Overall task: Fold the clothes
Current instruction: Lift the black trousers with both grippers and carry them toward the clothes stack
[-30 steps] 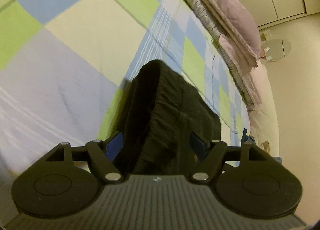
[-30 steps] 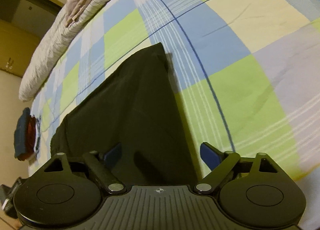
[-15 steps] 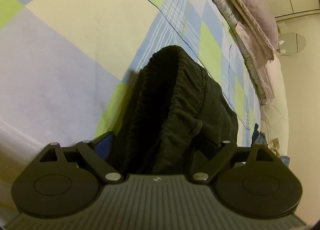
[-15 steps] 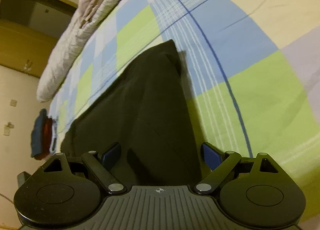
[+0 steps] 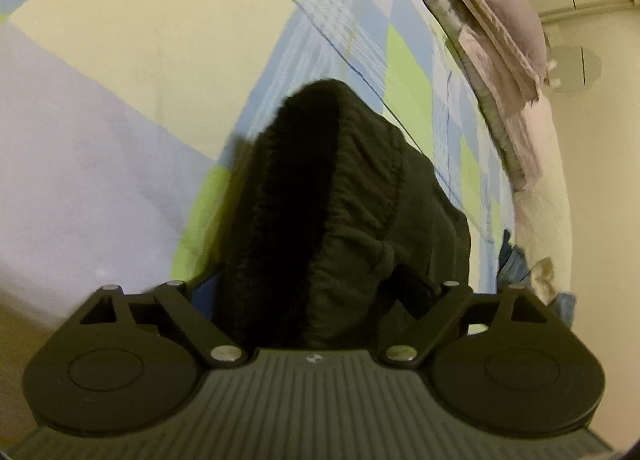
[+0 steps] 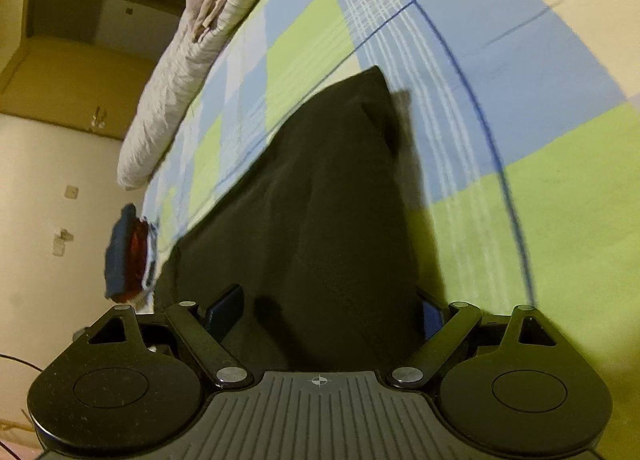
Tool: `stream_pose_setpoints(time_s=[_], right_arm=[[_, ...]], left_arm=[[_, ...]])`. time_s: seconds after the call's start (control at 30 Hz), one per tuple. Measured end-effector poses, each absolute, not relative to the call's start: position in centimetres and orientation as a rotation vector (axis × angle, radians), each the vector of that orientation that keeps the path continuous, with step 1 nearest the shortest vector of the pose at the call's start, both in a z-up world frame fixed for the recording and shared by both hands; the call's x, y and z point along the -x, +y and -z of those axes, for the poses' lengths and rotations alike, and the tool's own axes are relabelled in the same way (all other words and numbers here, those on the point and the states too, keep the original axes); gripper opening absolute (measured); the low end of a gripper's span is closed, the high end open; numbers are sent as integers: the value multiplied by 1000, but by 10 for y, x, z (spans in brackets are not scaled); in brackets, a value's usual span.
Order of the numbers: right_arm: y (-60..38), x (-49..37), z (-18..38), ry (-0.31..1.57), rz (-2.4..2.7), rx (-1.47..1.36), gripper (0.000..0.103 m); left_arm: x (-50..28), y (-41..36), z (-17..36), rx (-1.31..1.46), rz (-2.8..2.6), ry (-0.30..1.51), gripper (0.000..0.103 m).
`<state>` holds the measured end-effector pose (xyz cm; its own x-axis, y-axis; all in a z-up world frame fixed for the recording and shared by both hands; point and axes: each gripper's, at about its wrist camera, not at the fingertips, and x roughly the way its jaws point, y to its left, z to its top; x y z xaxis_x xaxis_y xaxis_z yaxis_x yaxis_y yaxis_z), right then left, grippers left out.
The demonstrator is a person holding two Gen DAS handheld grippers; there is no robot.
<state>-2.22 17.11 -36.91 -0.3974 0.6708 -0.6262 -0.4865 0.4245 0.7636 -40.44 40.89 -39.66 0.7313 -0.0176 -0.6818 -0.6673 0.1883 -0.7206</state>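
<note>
Both jaws stand wide, w/ black cloth bunched between them. Left gripper (image 5: 316, 288): fingers spread, the gathered waistband end of the black garment (image 5: 340, 196) filling the gap — whether the pads actually pinch it, can't tell. A drawstring knot (image 5: 380, 256) shows just ahead of the palm. Right gripper (image 6: 324, 310): blue pads apart, the plain end of the same black garment (image 6: 320, 220) running up between them to a raised corner; grip also unclear. Garment lies on the checked bedsheet (image 6: 540, 240) — blue, green, cream squares. Rolled pale quilt (image 6: 188, 72) along the bed's far edge; small blue-red pile (image 6: 128, 256) at the bed edge, left of the cloth.
</note>
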Motion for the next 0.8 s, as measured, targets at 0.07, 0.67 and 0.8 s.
stream_pose_setpoints(time_s=[0.07,0.67,0.8], right_arm=[[172,24,364,1527,-1255,-169,66],[191,77,236,1525,-1299,-213,24],[216,110,208,1523,-1358,-211,24]], left_arm=[[401,407,393,1299,-505,642,67],[477,390,256,1276,-578,477,45],[521,396,220,1248,-630,431,45]])
